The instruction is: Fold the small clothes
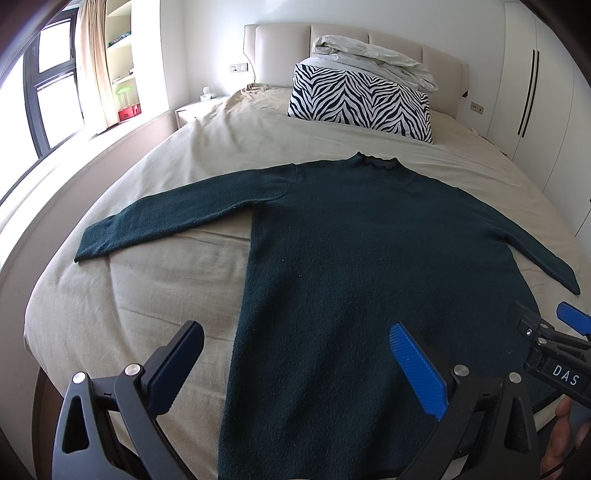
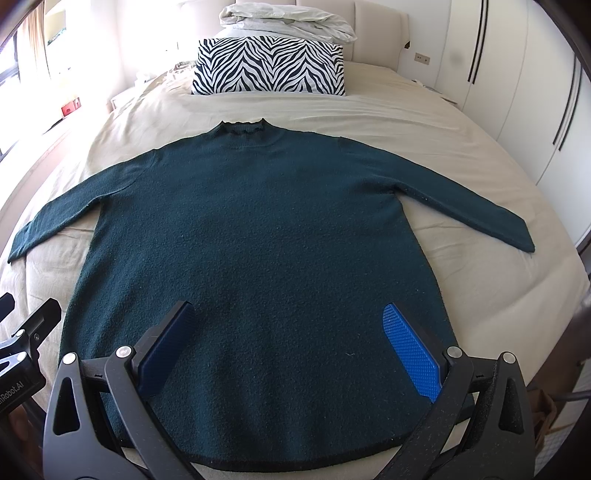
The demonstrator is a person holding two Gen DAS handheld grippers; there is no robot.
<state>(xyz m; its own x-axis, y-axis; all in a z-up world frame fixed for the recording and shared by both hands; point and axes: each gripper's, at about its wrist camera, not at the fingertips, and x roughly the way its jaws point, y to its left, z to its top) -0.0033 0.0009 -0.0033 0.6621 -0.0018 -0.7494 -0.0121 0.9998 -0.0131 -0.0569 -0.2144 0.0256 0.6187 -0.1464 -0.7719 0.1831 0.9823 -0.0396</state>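
While the dark green knitted long-sleeved sweater point(image 2: 258, 236) lies flat and unfolded on the beige-sheeted bed point(image 2: 424, 122), both pairs of tongs hang above its near hem, each with its pads wide apart and nothing between them. The sweater's long axis runs from near to far, hem toward the tongs and frilled collar point(image 2: 242, 127) toward the far headboard, with one sleeve stretched out to the left point(image 1: 177, 218) and one to the right point(image 2: 469, 210). The left tongs point(image 1: 295, 365) sit over the hem's left side, nearer the left sleeve and the left body edge; the right tongs point(image 2: 291, 347) sit over the middle to right of the hem, nearer the right sleeve. So I judge each sleeve falls to the tongs on its own side for a first inward fold. By count: one sweater, two sleeves, two pairs of tongs, one zebra-striped pillow point(image 2: 269, 66) at the far end, one crumpled white duvet point(image 2: 288, 20) heaped behind it.
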